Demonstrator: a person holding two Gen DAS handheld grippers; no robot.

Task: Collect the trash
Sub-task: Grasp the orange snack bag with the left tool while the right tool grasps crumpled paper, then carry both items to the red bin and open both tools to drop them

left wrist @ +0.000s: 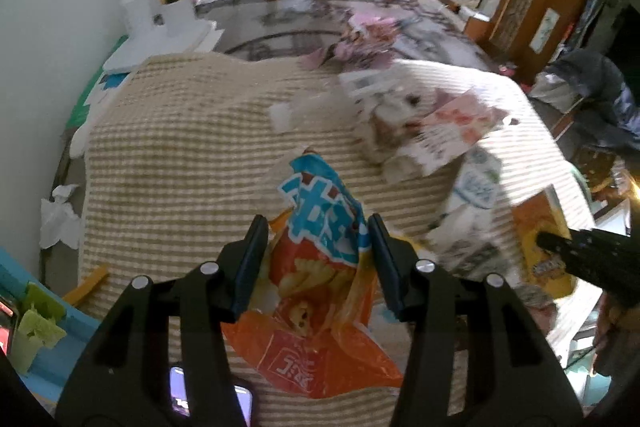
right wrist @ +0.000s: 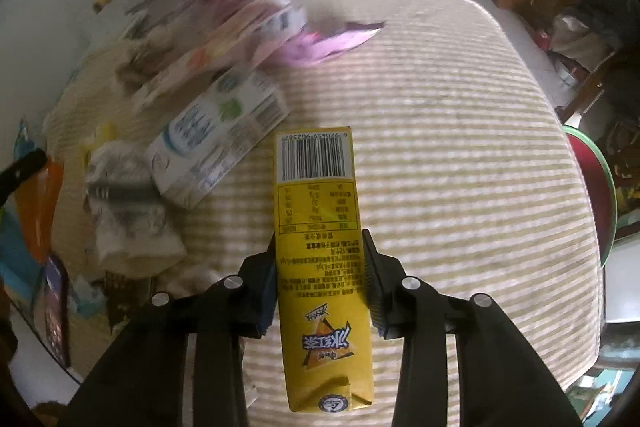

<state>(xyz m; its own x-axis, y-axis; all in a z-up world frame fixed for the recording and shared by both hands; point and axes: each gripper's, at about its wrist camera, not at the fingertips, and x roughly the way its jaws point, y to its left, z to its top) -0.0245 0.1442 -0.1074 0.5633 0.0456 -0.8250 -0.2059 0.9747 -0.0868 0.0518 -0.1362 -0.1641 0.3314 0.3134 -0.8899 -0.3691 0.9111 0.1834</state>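
Left hand-held gripper (left wrist: 318, 239): pads pinch a crumpled orange-and-blue snack bag (left wrist: 320, 267), held above the striped cloth (left wrist: 180, 155) on the table. Right hand-held gripper (right wrist: 320, 259): jaws pressed onto the sides of a yellow drink carton (right wrist: 318, 227), barcode end pointing away from the camera. Relative to the yellow carton: white milk carton (right wrist: 218, 139) just beside it on the left, pink wrapper (right wrist: 328, 43) farther back, crumpled paper (right wrist: 128, 211) left of the milk carton

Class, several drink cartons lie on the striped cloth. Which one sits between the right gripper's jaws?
The yellow carton, barcode end pointing away; the white carton lies free to its left.
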